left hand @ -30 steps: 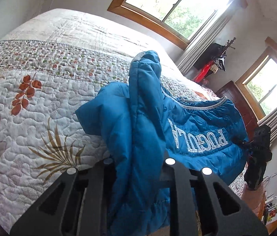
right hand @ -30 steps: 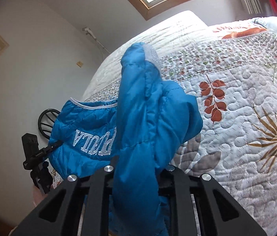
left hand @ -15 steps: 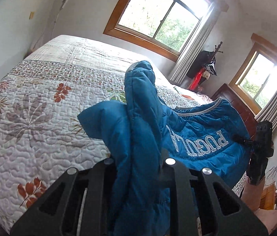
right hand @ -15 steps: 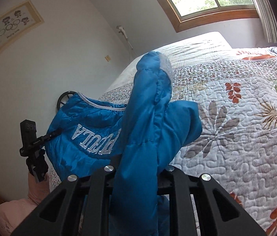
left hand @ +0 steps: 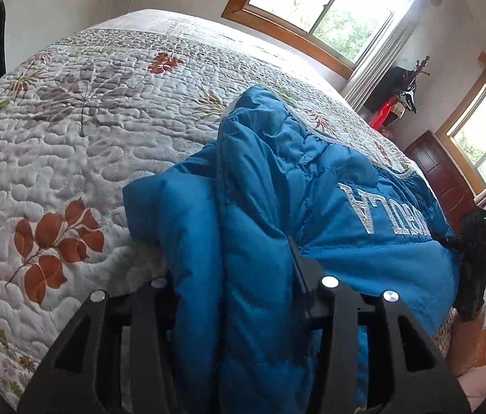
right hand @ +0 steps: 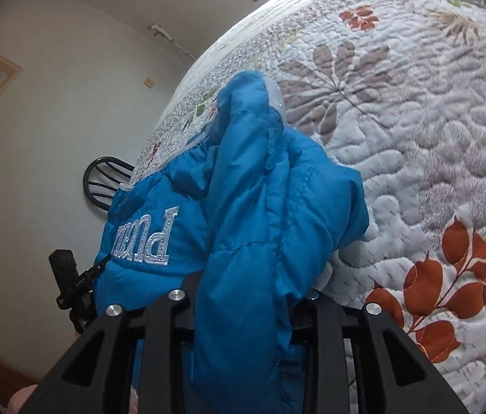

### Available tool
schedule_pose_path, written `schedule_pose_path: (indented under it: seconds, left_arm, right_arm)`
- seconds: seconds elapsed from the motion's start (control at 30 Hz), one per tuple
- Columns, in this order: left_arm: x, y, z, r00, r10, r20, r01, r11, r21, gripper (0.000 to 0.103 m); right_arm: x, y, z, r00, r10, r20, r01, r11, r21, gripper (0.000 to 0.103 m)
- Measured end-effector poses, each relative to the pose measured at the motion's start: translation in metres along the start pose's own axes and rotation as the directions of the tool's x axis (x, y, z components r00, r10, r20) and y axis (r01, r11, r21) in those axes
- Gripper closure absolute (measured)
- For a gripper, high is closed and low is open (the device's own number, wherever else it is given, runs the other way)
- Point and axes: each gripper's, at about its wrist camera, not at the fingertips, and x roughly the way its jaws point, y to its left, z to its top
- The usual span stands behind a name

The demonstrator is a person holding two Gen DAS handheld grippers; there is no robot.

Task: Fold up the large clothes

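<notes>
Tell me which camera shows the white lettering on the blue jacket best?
The left wrist view: the white lettering runs across the blue jacket upside down, several letters clear before the fabric curves away. In the right wrist view the lettering shows fewer letters, also upside down, partly hidden by a jacket fold.

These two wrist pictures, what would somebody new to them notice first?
The bright blue puffer jacket fills the middle of both views, a bunched fold of it clamped in the left gripper and another in the right gripper, with silver embroidered lettering showing upside down on its back. Behind it spreads the white quilted bedspread printed with rust and grey leaves. Sunlit wooden-framed windows glow beyond the bed in the left view.
</notes>
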Motion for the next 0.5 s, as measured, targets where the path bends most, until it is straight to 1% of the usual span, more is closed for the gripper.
schedule_pose_path:
  seconds: [0.07,0.17,0.23,0.3,0.33,0.37,0.4,0.43,0.5]
  left_arm:
    - [0.001,-0.003,0.000,1.000,0.015,0.009,-0.015,1.000,0.011,0.056]
    - [0.000,-0.004,0.000,1.000,0.017,0.007,-0.017,1.000,0.000,0.054]
    - [-0.002,-0.004,0.002,0.999,0.032,-0.002,-0.032,0.999,-0.009,0.047]
    - [-0.010,-0.004,0.005,0.998,0.055,-0.004,-0.055,0.998,-0.022,0.044]
    - [-0.017,-0.005,0.006,0.997,0.073,0.004,-0.073,0.997,-0.023,0.044]
    - [-0.027,-0.007,0.006,0.996,0.091,0.020,-0.090,0.996,-0.021,0.044]
    - [-0.037,-0.008,0.006,0.993,0.111,0.039,-0.110,0.994,-0.019,0.043]
    - [-0.047,-0.011,0.004,0.989,0.134,0.059,-0.133,0.991,-0.015,0.043]
    - [-0.070,-0.021,0.000,0.976,0.190,0.108,-0.191,0.981,0.005,0.043]
  right_arm:
    - [0.001,-0.007,-0.001,1.000,0.020,0.000,-0.020,0.999,0.025,0.072]
    - [0.002,-0.007,-0.001,1.000,-0.002,0.002,0.002,1.000,0.014,0.069]
    - [-0.001,-0.002,-0.003,0.999,-0.038,0.006,0.038,0.999,-0.005,0.063]
    - [-0.009,0.009,-0.005,0.992,-0.123,0.030,0.124,0.992,-0.036,0.051]
    - [-0.016,0.015,-0.007,0.982,-0.181,0.059,0.185,0.981,-0.061,0.050]
    - [-0.025,0.023,-0.011,0.967,-0.236,0.094,0.244,0.966,-0.084,0.048]
    - [-0.035,0.030,-0.014,0.950,-0.283,0.132,0.297,0.949,-0.104,0.048]
    - [-0.044,0.038,-0.019,0.930,-0.326,0.171,0.349,0.928,-0.128,0.047]
    - [-0.061,0.059,-0.031,0.882,-0.405,0.242,0.450,0.876,-0.175,0.048]
